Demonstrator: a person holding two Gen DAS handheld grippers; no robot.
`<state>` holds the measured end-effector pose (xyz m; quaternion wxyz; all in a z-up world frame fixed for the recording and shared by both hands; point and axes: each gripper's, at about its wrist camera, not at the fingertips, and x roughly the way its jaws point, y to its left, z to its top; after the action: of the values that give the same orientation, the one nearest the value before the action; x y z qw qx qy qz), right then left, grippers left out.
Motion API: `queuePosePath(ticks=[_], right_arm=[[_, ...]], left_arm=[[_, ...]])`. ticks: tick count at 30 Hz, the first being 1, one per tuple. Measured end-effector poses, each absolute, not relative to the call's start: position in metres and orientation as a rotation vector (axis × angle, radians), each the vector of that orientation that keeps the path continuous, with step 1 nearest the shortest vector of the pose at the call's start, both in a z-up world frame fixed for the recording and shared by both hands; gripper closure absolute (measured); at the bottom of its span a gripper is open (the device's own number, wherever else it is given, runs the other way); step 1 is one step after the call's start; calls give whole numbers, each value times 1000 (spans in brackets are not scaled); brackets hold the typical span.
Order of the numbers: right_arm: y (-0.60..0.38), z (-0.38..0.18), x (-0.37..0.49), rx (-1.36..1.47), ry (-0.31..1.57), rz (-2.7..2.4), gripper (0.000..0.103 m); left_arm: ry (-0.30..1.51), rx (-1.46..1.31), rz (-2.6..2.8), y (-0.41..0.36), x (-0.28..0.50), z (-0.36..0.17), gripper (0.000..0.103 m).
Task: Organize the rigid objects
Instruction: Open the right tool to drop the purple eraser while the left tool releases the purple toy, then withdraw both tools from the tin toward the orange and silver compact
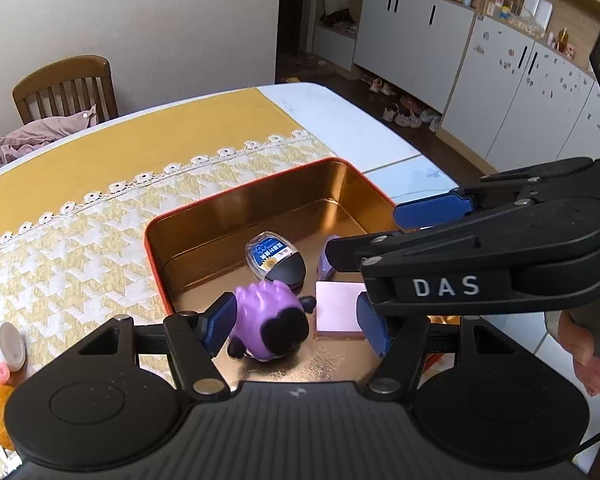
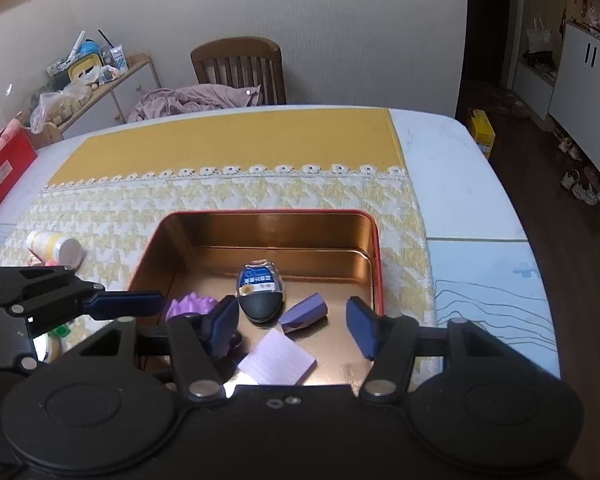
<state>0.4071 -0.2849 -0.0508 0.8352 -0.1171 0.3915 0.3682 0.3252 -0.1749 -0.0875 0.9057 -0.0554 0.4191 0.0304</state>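
Left gripper [image 1: 296,326] jaws wide, nothing pinched; purple spiky plastic toy figure [image 1: 270,316] sits loose between the pads. Right gripper [image 2: 292,324] also wide, empty, over the lilac square notepad [image 2: 277,356] and purple faceted block [image 2: 304,312]. All lie on the floor of the red-rimmed gold metal tin [image 2: 374,240] near its front edge; the egg-shaped case with blue label [image 2: 261,294] is mid-tin, long axis pointing toward the back wall. Likely a release step: lift both straight up, avoid clipping toy or rim.
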Motion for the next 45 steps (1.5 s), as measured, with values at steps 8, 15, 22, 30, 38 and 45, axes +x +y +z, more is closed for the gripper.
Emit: queuePosePath(ticks=[8, 15, 22, 30, 38, 45], right_arm=[[-296, -27, 390, -201, 790, 799, 37], [-303, -10, 369, -181, 751, 826, 24], [-306, 1, 344, -161, 729, 864, 16], [-303, 5, 309, -163, 692, 895, 11], [-288, 0, 277, -168, 673, 941, 0], [-261, -8, 256, -166, 685, 988, 0]], left_arm=[[808, -115, 58, -173, 301, -66, 37], [762, -151, 37, -166, 272, -46, 31], [713, -164, 60, -151, 240, -33, 30], [654, -174, 131, -128, 199, -22, 23], [651, -219, 207, -89, 163, -25, 21], [633, -270, 278, -48, 139, -31, 21]])
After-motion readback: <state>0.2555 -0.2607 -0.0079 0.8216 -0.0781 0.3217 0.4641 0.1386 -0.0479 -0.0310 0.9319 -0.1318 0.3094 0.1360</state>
